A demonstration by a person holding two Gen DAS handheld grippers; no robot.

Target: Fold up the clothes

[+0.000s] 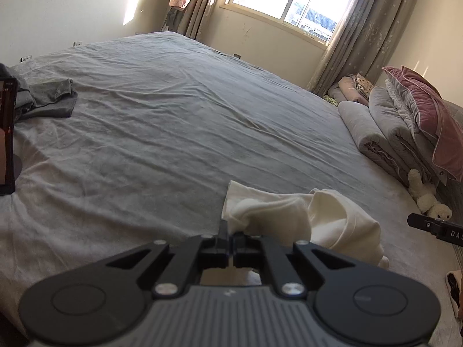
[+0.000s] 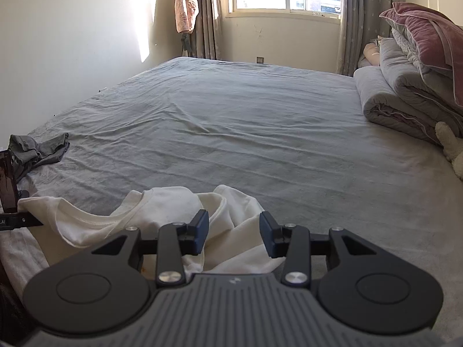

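While left gripper (image 1: 230, 235) sits pinched tight on edge of white shirt (image 1: 303, 219), right gripper (image 2: 233, 232) hangs wide open over same shirt (image 2: 162, 217), pads (image 2: 202, 228) touching nothing. Shirt bunched up at near edge of bed (image 2: 231, 121), collar showing. Grey garment (image 2: 37, 150) crumpled far left, well apart. Rolled quilts (image 2: 405, 92) stacked along right side, plush toy (image 1: 428, 199) beside them.
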